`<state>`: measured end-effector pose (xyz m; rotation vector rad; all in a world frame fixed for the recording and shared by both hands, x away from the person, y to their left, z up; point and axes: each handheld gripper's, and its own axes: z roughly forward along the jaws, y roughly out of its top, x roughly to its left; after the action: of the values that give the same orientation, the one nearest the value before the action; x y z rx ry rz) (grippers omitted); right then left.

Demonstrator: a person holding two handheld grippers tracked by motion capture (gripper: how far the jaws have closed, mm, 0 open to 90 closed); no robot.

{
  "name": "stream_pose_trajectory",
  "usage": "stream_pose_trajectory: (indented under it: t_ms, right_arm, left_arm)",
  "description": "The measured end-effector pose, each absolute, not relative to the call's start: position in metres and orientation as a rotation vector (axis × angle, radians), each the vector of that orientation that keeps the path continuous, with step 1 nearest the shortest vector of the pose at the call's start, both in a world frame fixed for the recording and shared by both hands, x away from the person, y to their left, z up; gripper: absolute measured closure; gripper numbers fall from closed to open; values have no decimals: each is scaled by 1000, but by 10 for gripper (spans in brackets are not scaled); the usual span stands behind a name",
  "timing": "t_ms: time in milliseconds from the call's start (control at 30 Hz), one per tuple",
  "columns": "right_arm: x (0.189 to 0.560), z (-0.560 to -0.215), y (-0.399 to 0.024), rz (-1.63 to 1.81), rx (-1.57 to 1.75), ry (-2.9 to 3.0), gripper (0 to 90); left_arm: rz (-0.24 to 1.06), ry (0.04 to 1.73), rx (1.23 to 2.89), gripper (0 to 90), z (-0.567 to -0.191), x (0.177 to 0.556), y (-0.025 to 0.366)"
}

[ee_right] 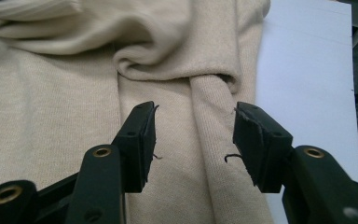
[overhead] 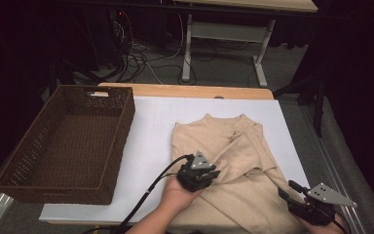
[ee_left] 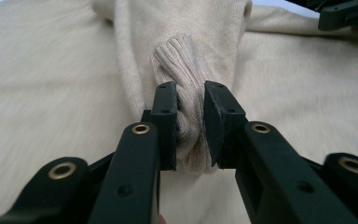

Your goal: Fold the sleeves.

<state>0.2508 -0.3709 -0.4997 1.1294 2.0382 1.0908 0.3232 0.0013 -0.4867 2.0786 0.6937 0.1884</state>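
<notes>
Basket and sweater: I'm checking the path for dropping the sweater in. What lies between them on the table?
In the high view, just bare white table cover separates the wicker basket from the beige sweater.

The wicker basket walls off the table's left side; its high rim blocks any low sweep there. Between the basket and the beige sweater runs 1 bare strip of white sheet, free for passage. Beyond the sweater, bare sheet too.
</notes>
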Motion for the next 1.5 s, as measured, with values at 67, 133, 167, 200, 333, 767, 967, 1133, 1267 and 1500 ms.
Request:
stream_pose_trajectory:
  t_ms: [67, 133, 167, 200, 333, 767, 967, 1133, 1267, 1500]
  right_arm:
    - [251, -500, -370, 1090, 1130, 2040, 503]
    - [251, -500, -368, 1087, 1130, 2045, 503]
    - [251, -501, -367, 1084, 1129, 2047, 503]
    - [251, -501, -366, 1082, 1128, 2048, 503]
    - [251, -500, -364, 1077, 1130, 2047, 503]
    - [252, -499, -362, 1068, 1125, 2044, 502]
    - [253, -501, -361, 1067, 1125, 2053, 501]
    - [252, -500, -360, 1068, 1113, 2059, 501]
    - [254, -503, -359, 1064, 1120, 2069, 501]
    - [256, -502, -360, 1056, 1136, 2055, 516]
  left_arm:
    - [197, 732, 2054, 715, -490, 313, 27]
    - [208, 744, 2052, 711, -492, 306, 42]
    - [209, 753, 2045, 711, -493, 302, 50]
    - [203, 763, 2040, 711, -494, 299, 57]
    - [210, 796, 2048, 617, -499, 283, 76]
    - [432, 759, 1989, 231, -467, 272, 72]
    - [387, 578, 2140, 470, -478, 270, 50]
    - [375, 640, 2306, 249, -505, 284, 36]
    - [387, 637, 2332, 486, -514, 287, 35]
    - [302, 671, 2241, 734, -506, 277, 45]
